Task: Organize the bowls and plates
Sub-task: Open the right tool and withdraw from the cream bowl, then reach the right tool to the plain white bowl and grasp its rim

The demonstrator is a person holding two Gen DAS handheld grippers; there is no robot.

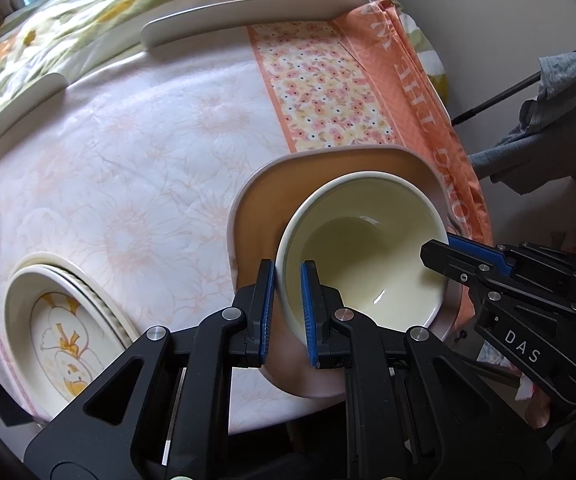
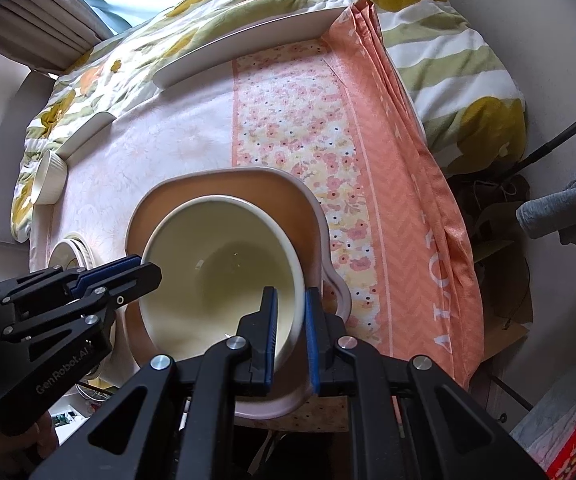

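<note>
Both grippers pinched the rim of the cream bowl (image 1: pixel 364 248): the left gripper (image 1: pixel 288 312) gripped its left side, one of its fingers (image 1: pixel 264 308) outside and one inside, while the right gripper (image 2: pixel 291 332) gripped the opposite edge likewise. The bowl sat on a pink tray (image 2: pixel 223 188) on the desk (image 1: pixel 127 152). Left of the left fingers lay stacked patterned plates (image 1: pixel 59 332)

"das" on right gripper (image 1: pixel 436 250); "genrobot.ai" on left gripper (image 2: pixel 143 270); "the" on orange cloth (image 1: pixel 412 80).
</note>
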